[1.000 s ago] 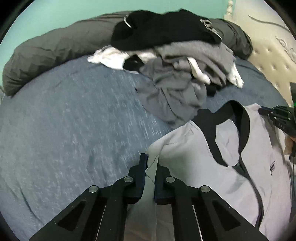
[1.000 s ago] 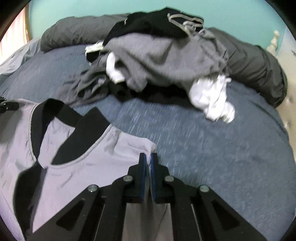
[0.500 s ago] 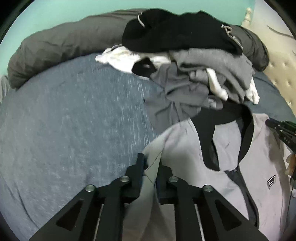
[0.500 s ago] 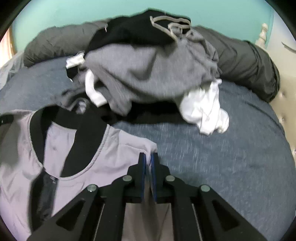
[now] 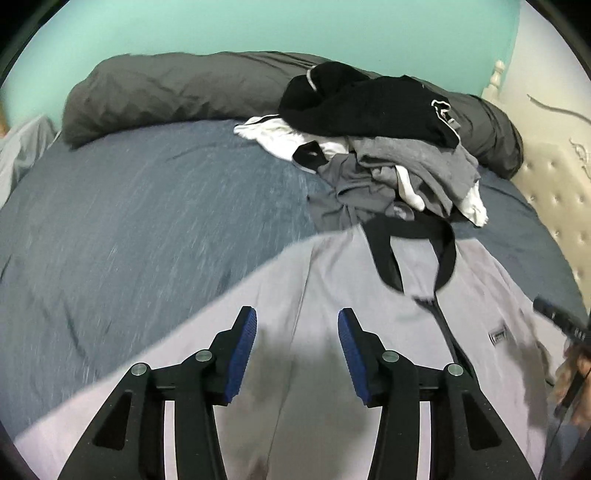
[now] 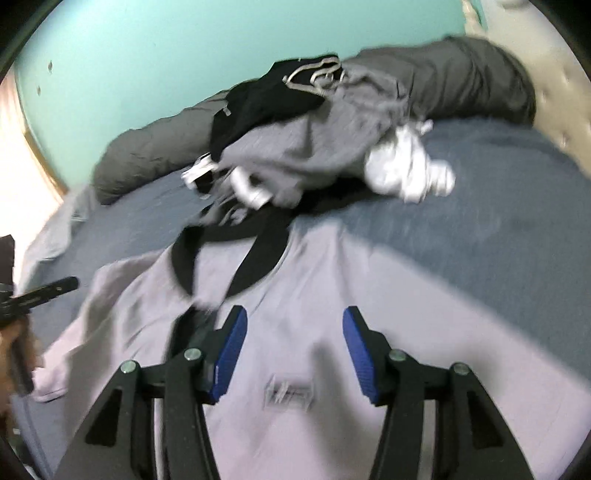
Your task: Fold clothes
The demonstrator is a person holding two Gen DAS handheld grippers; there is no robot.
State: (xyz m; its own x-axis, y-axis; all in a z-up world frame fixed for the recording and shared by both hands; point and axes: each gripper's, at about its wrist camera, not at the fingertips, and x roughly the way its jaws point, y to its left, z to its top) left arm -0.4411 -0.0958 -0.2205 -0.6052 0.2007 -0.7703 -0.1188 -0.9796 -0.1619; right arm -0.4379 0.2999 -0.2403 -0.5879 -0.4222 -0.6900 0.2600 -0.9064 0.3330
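Nearest me, my left tongs stand apart with nothing clamped, having just been opening; their blue pads hang above the pale grey jacket. My right tongs are likewise apart, just opened, empty over the same jacket. The jacket lies spread face up on the blue bedspread, its black collar at the far end, touching the heap. Beyond it sits the heap of unfolded clothes, black on top, grey and white below. Farthest, a dark grey duvet roll lies against the teal wall.
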